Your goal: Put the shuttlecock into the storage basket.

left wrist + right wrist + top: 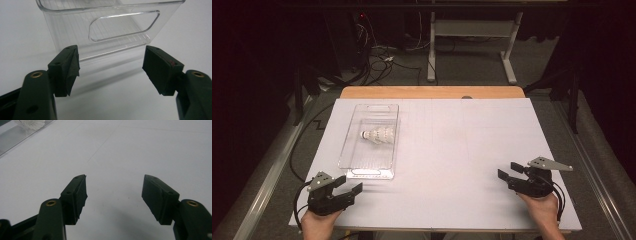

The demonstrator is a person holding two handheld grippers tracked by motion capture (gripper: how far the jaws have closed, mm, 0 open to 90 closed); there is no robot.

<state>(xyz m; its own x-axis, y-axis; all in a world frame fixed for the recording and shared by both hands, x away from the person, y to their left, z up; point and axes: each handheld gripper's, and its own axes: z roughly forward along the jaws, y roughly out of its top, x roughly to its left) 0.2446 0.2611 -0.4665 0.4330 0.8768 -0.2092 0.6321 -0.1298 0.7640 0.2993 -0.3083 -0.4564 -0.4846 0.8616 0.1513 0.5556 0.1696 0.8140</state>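
A clear plastic bin (357, 165) lies on the left half of the white table top, long side running away from me. Inside it rests a white shuttlecock (378, 135) on its side. My left gripper (351, 184) sits at the table's near left corner, open and empty, its jaws pointing at the bin's near end wall (112, 27) with its handle slot. My right gripper (507, 171) rests near the front right, open, nothing between its jaws, aimed leftward across bare table. A bit of the shuttlecock (30, 123) and the bin's edge (15, 137) appear at the far left of the right gripper view.
The white sheet (462, 150) covers a wooden table (432, 92). Beyond its far edge lie a dark floor, cables (382, 55) and a white desk frame (472, 40). Metal rails run along both sides of the table.
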